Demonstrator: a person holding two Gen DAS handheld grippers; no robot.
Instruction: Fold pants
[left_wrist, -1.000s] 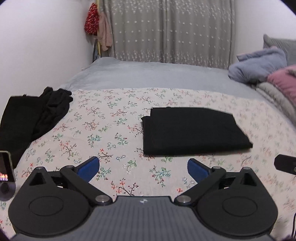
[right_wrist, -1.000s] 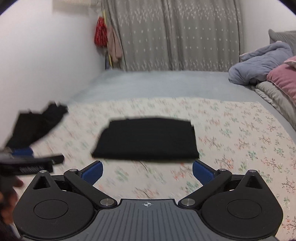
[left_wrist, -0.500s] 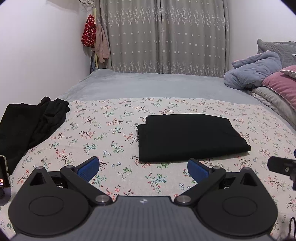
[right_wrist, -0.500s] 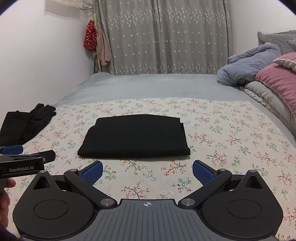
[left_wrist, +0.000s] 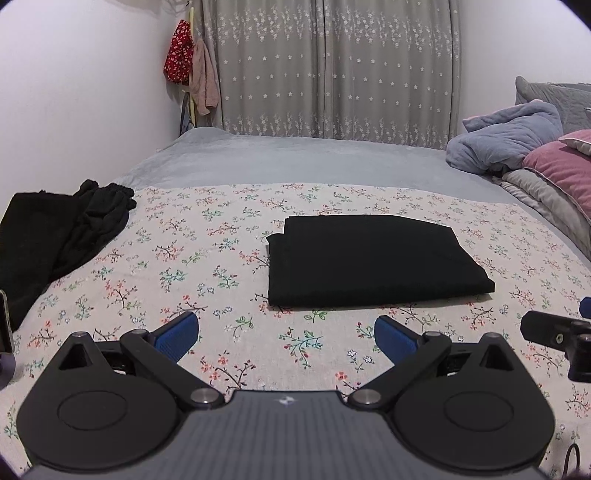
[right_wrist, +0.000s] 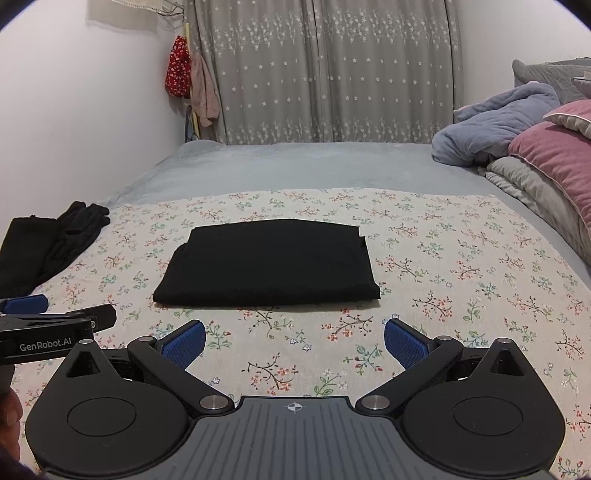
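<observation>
Left wrist view, left to right: we note a heap of black clothes (left_wrist: 55, 236) at the sheet's left edge, then our left gripper (left_wrist: 286, 334) with blue pads spread wide, holding nothing. Beyond it the folded black pants (left_wrist: 369, 258) lie flat on the floral bedsheet (left_wrist: 207, 236), clear of both grippers. Blue blanket (left_wrist: 509, 136) and pink pillow (left_wrist: 561, 166) sit far right. In the right wrist view, our right gripper (right_wrist: 293, 341) is likewise spread and empty, the pants ahead of it.
</observation>
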